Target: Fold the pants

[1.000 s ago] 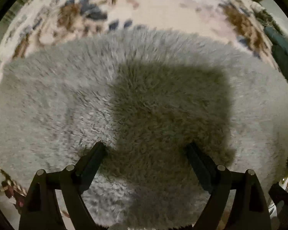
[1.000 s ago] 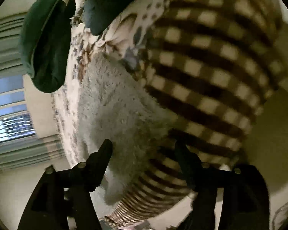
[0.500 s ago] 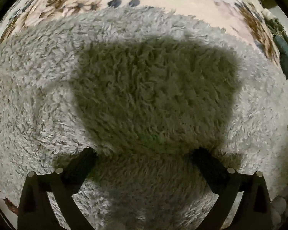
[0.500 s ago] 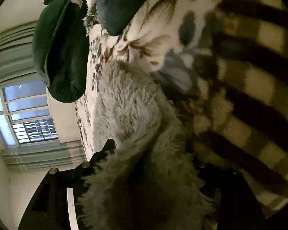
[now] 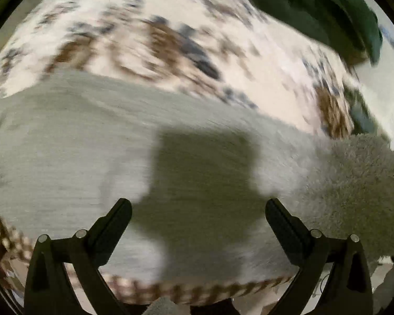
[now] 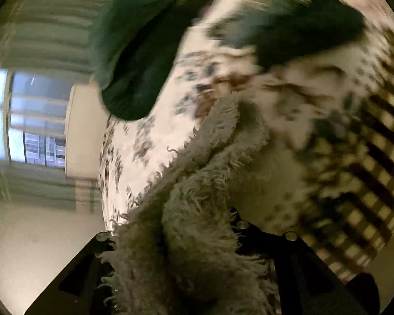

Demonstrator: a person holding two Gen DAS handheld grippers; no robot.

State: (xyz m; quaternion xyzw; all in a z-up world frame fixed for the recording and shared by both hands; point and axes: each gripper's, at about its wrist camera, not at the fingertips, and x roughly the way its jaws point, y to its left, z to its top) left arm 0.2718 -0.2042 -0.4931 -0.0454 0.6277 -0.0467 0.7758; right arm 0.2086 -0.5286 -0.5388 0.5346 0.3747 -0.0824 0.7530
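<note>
The grey fluffy pants (image 5: 78, 144) lie spread on the bed, blurred by motion in the left wrist view. My left gripper (image 5: 197, 204) hovers above them, pointing steeply down, open wide with nothing between its fingers. At the right edge of that view a bunched part of the pants (image 5: 354, 170) stands raised. In the right wrist view that same fleece (image 6: 210, 170) piles up between the jaws of my right gripper (image 6: 186, 231) and hides its fingertips. Those jaws are closing on the fabric, which hangs lifted off the sheet.
A cream floral bedsheet (image 5: 170, 26) lies under the pants. Dark green cushions (image 5: 315, 8) (image 6: 134, 52) sit at the far end. A brown checked blanket (image 6: 367, 170) covers the side of the bed, and its edge (image 5: 170, 292) shows below the pants. A window (image 6: 26, 120) and curtains are behind.
My left gripper opened wider and lifted away from the pants. My right gripper went into the fleece, narrowed on a bunch of it and raised it off the bed.
</note>
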